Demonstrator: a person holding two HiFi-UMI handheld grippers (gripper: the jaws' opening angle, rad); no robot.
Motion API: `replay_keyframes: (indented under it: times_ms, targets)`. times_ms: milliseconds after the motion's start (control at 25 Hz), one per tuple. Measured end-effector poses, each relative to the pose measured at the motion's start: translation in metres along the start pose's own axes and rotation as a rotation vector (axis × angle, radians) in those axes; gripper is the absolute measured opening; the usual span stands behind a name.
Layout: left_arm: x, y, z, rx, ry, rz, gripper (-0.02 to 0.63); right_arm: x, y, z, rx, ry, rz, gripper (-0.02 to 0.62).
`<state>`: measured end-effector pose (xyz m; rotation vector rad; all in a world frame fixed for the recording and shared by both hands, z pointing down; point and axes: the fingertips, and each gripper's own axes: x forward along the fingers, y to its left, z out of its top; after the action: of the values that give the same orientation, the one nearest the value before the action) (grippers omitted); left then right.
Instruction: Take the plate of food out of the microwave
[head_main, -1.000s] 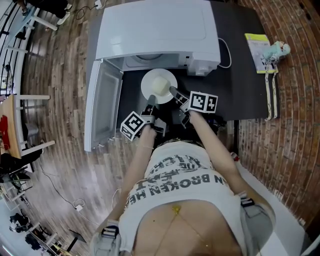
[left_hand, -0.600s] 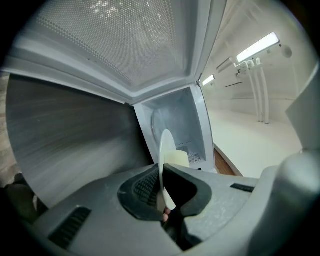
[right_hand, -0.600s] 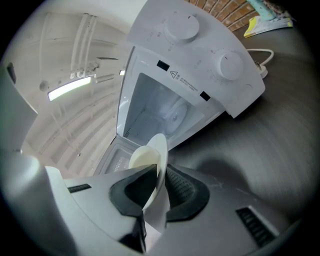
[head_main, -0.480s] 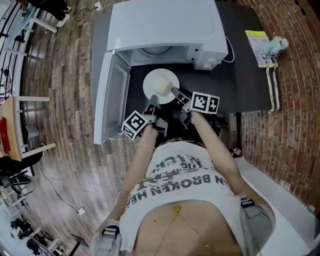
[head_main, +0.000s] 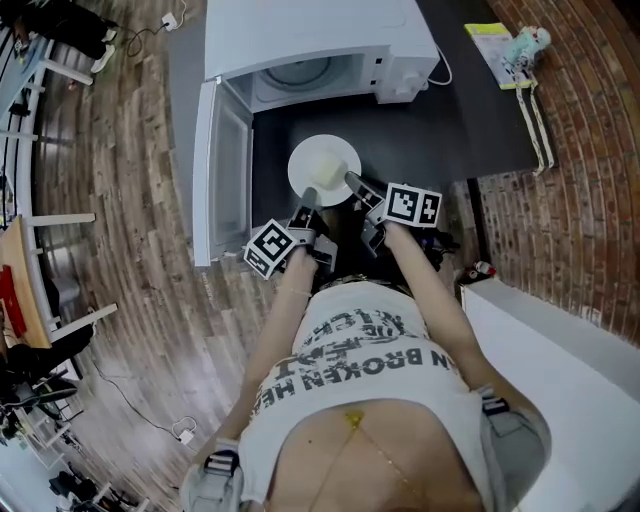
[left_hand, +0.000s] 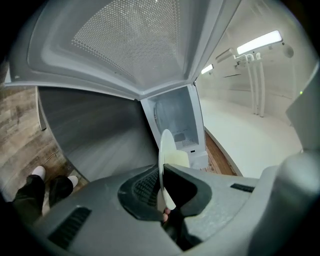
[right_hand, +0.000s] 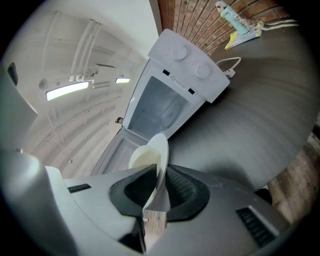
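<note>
We grip the round white plate of pale food (head_main: 324, 170) by its near rim, left gripper (head_main: 309, 197) and right gripper (head_main: 353, 184) both clamped on it; the open white microwave (head_main: 310, 35) beyond the claws stands empty. Setting it down apparently remains.

The person's white shirt (head_main: 372, 368) carries dark block print: "BROKEN", with "HE" beneath. Print on the yellow booklet (head_main: 488, 40) at the desk's (head_main: 450, 120) far right corner is too small to read.
</note>
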<state>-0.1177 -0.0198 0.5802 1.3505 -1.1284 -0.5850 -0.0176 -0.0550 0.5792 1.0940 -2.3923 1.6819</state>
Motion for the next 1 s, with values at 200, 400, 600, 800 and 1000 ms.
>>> replay_keyframes:
  times_ms: [200,400,600,800,1000]
  targets:
    - [-0.021,0.004,-0.019,0.013,0.057,-0.012,0.020,-0.025,0.002,-0.025,0.033,-0.062,-0.023,0.052]
    - [-0.037,0.005,-0.033,0.027,0.085,-0.014,0.018,-0.043,0.002,-0.042,0.060,-0.092,-0.031,0.052]
    - [-0.045,0.004,-0.036,0.033,0.064,-0.017,0.018,-0.046,0.005,-0.046,0.052,-0.084,-0.008,0.051]
    - [-0.043,-0.004,-0.047,0.033,0.032,-0.012,0.018,-0.057,0.002,-0.039,0.040,-0.066,0.015,0.051]
    - [-0.039,-0.010,-0.075,0.010,-0.006,0.000,0.018,-0.080,-0.010,-0.032,0.028,-0.026,0.023,0.051]
